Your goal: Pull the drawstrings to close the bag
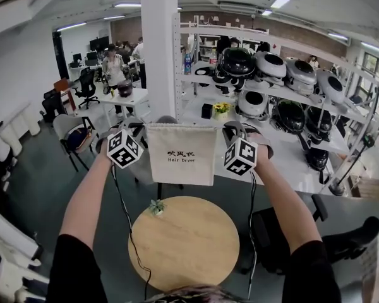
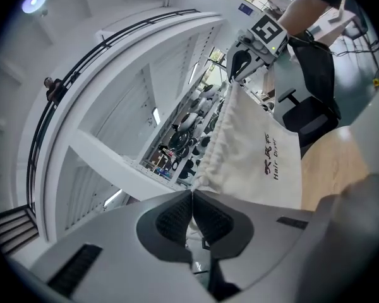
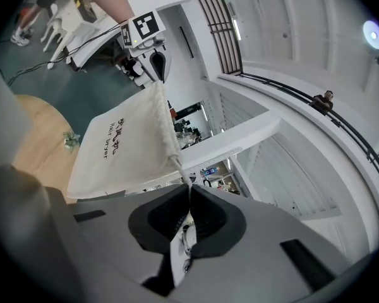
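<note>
A cream cloth bag [image 1: 180, 153] with dark print hangs stretched in the air between my two grippers, above a round wooden table [image 1: 183, 242]. My left gripper [image 1: 141, 130] is at the bag's top left corner and my right gripper [image 1: 229, 132] at its top right corner. In the left gripper view the jaws [image 2: 191, 193] are shut on the drawstring, with the gathered bag mouth [image 2: 222, 128] running away to the right gripper [image 2: 240, 59]. In the right gripper view the jaws [image 3: 189, 189] pinch the drawstring [image 3: 177, 164], and the bag [image 3: 123, 150] reaches to the left gripper [image 3: 153, 60].
A small green sprig [image 1: 156, 207] lies on the table's far left rim. A white pillar [image 1: 159, 49] and white shelves [image 1: 290, 74] with round helmet-like appliances stand behind the bag. A dark chair [image 1: 271, 235] sits to the table's right. Desks and people fill the far left.
</note>
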Action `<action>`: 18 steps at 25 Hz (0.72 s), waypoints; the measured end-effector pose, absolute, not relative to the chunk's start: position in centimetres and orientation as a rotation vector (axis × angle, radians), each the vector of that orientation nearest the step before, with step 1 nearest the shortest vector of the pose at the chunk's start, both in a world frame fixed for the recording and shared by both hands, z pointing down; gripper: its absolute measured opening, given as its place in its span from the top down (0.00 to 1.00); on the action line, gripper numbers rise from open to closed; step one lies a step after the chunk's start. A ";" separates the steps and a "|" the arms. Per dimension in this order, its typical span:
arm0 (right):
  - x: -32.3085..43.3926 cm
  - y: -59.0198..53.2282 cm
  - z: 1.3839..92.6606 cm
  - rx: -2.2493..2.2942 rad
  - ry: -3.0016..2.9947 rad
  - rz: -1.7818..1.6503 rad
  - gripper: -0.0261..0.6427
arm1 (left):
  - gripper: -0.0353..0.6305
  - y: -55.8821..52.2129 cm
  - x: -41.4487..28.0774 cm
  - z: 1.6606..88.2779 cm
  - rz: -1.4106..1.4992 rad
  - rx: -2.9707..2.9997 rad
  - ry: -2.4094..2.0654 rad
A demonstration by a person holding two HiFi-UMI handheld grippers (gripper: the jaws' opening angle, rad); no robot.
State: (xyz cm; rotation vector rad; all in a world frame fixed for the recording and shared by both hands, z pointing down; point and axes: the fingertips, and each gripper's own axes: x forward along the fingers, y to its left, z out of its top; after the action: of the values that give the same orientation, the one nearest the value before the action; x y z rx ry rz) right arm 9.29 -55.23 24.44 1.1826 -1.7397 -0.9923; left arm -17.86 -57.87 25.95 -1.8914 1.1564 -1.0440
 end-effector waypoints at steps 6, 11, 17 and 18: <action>9.5 -55.2 24.1 1.229 -1.781 -0.953 0.95 | 0.92 -57.6 -18.0 25.5 -0.978 -1.926 1.194; 9.6 -55.4 23.9 1.265 -1.825 -0.917 0.95 | 0.92 -57.7 -18.7 25.0 -0.916 -1.948 1.265; 9.7 -55.7 22.8 1.324 -1.929 -0.845 0.95 | 0.92 -57.9 -19.2 24.2 -0.861 -1.966 1.345; 9.9 -55.8 22.7 1.328 -1.942 -0.838 0.95 | 0.92 -57.9 -19.2 24.0 -0.851 -1.968 1.355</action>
State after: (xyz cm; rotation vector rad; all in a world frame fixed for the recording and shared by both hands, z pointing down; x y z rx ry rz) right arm 9.85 -55.80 22.73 1.3276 -1.9417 -0.8379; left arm -19.22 -57.93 23.99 -1.9678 1.3546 -0.8506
